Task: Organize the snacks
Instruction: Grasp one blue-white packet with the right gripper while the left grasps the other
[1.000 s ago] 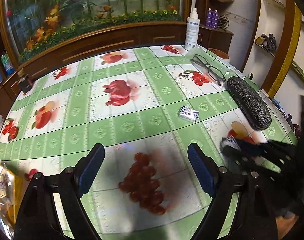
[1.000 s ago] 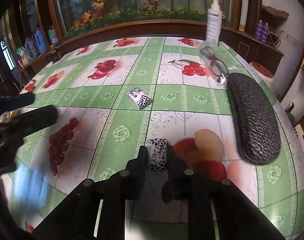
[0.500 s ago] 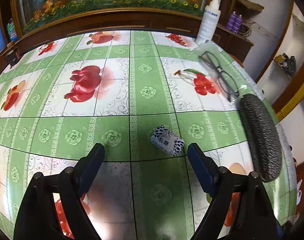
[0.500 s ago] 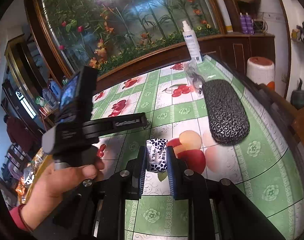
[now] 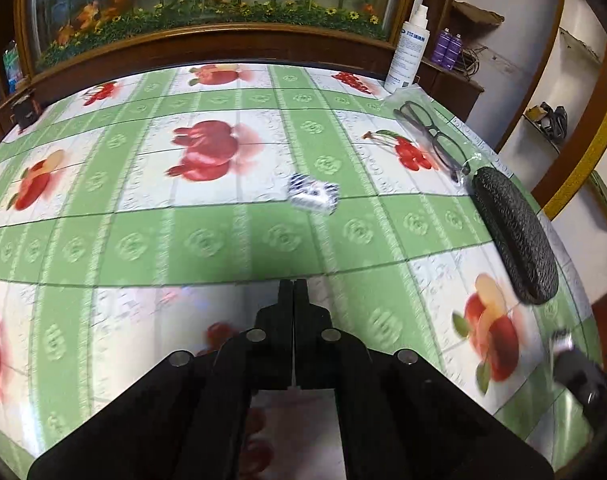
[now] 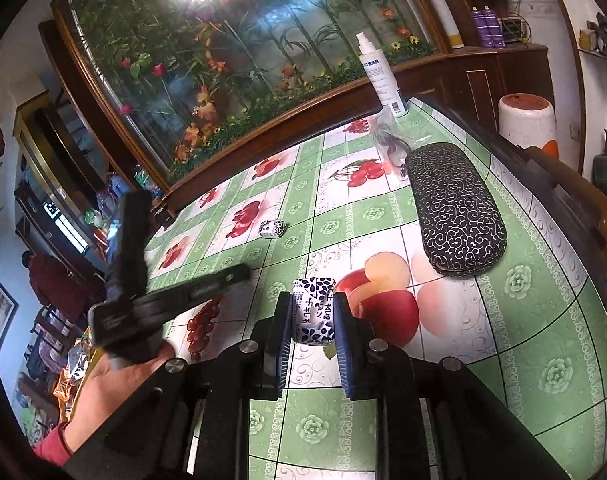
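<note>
- Nearest to us in the right wrist view, our right gripper [image 6: 313, 308] is clamped on a wrapped candy [image 6: 313, 311]; the blue ribbed pads [image 6: 342, 330] press its two long sides.
- This held candy is a small block in white wrapping printed with dark blue leaf shapes and dark lettering; its top end is crimped and pokes above the fingertips, clear of the tablecloth [image 6: 515, 344].
- In the left wrist view, our left gripper [image 5: 293, 292] has just been closing; its black jaws now meet, with nothing between them, above a green band of the cloth.
- In the right wrist view we see that left gripper [image 6: 239, 273] from the side, blurred, with our left hand [image 6: 115, 384] around its handle and a red sleeve cuff [image 6: 53, 446] at the wrist.
- A second candy [image 5: 313, 197] lies loose on the tablecloth, well beyond the closed left fingertips, beside the printed red fruit; it shows the same white wrapper with dark blue markings, though blur hides its lettering.
- To the right lies a dark glasses case [image 5: 515, 236] with a pale scroll pattern, well apart from both candies.
- Beyond the case lie black-framed spectacles [image 5: 433, 136] inside a clear plastic bag.
- Farthest on the table, a white spray bottle [image 5: 407, 54] stands upright at the edge.
</note>
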